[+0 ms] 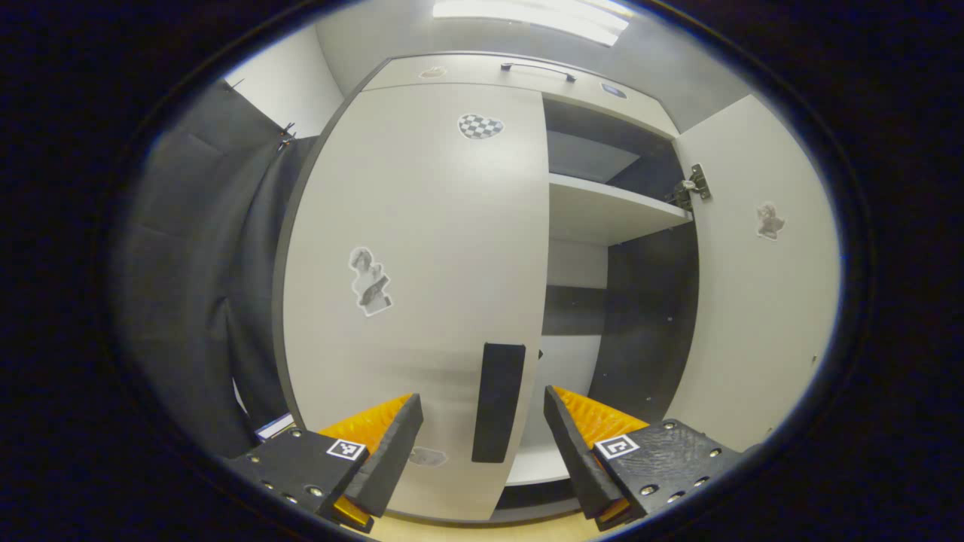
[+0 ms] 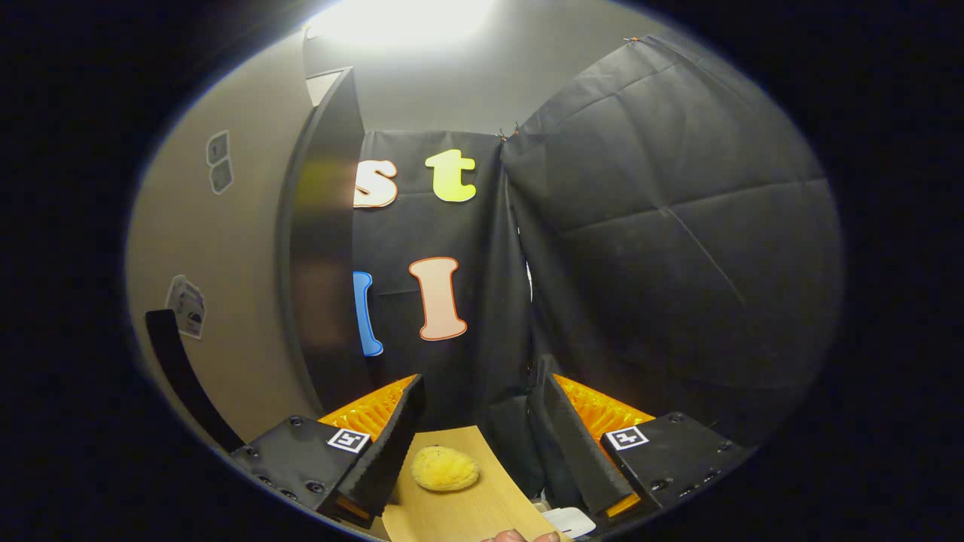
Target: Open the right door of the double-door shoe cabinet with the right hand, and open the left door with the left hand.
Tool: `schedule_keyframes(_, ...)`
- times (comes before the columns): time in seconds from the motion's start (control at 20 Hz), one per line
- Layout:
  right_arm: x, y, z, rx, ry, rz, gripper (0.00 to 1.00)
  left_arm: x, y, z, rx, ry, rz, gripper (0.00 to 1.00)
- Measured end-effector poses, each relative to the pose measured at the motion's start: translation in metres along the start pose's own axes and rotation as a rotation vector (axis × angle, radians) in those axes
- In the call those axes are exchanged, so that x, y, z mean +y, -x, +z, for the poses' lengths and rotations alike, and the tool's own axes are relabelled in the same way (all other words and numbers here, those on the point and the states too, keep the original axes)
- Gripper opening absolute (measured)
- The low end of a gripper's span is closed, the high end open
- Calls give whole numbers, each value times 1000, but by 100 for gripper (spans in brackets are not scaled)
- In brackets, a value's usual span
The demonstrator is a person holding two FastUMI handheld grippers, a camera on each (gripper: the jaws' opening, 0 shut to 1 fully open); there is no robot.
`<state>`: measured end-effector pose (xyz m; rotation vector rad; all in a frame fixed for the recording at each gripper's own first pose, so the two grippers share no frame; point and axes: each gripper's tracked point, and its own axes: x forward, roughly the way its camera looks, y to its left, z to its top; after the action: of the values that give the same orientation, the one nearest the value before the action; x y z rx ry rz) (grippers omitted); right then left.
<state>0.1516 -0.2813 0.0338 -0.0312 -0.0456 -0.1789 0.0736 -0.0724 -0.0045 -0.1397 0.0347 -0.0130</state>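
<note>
Ahead of the left gripper (image 1: 482,429), in the left gripper view, stood the double-door shoe cabinet (image 1: 520,71). Its left door (image 1: 422,226) was closed or very nearly closed, its free edge running down the middle of the view. A black vertical handle (image 1: 497,403) sat on that door near the free edge, low down. The left gripper's fingers (image 1: 392,452) were spread wide, one on either side of the handle, and held nothing; whether they touched the door could not be determined. Stickers marked the door face: a checkered heart (image 1: 480,126) near the top and a figure sticker (image 1: 370,281) at mid-height.

The right door (image 1: 761,286) stood swung open to the right, with a metal hinge (image 1: 693,187) visible at its upper inner edge. Between the doors, the cabinet interior was exposed, with a light shelf (image 1: 610,211) against dark walls. A bar handle (image 1: 538,70) ran across the panel above the doors.

In the right gripper view, the right gripper (image 2: 474,436) was likewise spread wide and empty, pointed at the black cloth wall (image 2: 663,248). The open right door (image 2: 226,301) lay to the left of that view, its dark edge turned toward the camera and its black handle (image 2: 184,380) low on the face. A yellow fuzzy object (image 2: 444,468) rested on a light wooden surface (image 2: 459,512) just beside the left finger.
</note>
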Motion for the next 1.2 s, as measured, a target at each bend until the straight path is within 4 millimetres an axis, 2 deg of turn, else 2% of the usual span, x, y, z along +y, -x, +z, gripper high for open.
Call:
schedule_keyframes(0.25, -23, -29, -17, 35, 62, -84, 98, -1, -9, -9, 44, -22, 11, 92)
schedule_keyframes(0.3, -22, -35, -18, 36, 73, -85, 98, 5, -8, -8, 44, -35, 41, 78)
schedule_keyframes(0.4, -18, -47, -20, 44, 60, -69, 98, 2, -14, -11, 50, -34, 30, 50)
schedule_keyframes(0.45, -16, -55, -21, 42, 56, -58, 98, -3, -14, -12, 50, -21, 13, 55)
schedule_keyframes(0.5, -17, -63, -21, 41, 59, -56, 98, 6, -7, -7, 40, -27, 65, 54)
schedule_keyframes(0.55, -21, -70, -26, 45, 64, -63, 98, 5, -16, -9, 31, -4, 72, 46)
schedule_keyframes(0.6, -24, -77, -29, 53, 70, -67, 98, 3, -16, -8, 32, 8, 76, 31)
schedule_keyframes(0.65, -23, -81, -34, 69, 72, -64, 98, 2, -17, -10, 39, 7, 74, 33)
schedule_keyframes(0.75, -23, -82, -38, 93, 62, -60, 98, 5, -15, -11, 43, -22, 83, 28)
schedule_keyframes(0.8, -24, -82, -38, 97, 58, -61, 98, 6, -14, -11, 52, -37, 93, 22)
schedule_keyframes(0.85, -21, -82, -40, 99, 58, -58, 98, 8, -15, -13, 55, -49, 98, 23)
schedule_keyframes(0.9, -18, -84, -41, 103, 61, -49, 98, 7, -18, -11, 53, -43, 94, 12)
schedule_keyframes(0.95, -14, -82, -44, 112, 70, -40, 98, 7, -14, -15, 51, -36, 92, 12)
schedule_keyframes(1.0, -13, -78, -46, 118, 79, -37, 98, 6, -13, -13, 47, -41, 86, 5)
schedule_keyframes(1.05, -14, -74, -44, 118, 85, -40, 93, 7, -14, -13, 48, -47, 80, 5)
schedule_keyframes(1.1, -16, -68, -40, 104, 84, -58, 98, 7, -14, -13, 45, -32, 73, 5)
schedule_keyframes(1.2, -20, -50, -23, 53, 51, -91, 98, 3, -11, -14, 43, -23, 47, 5)
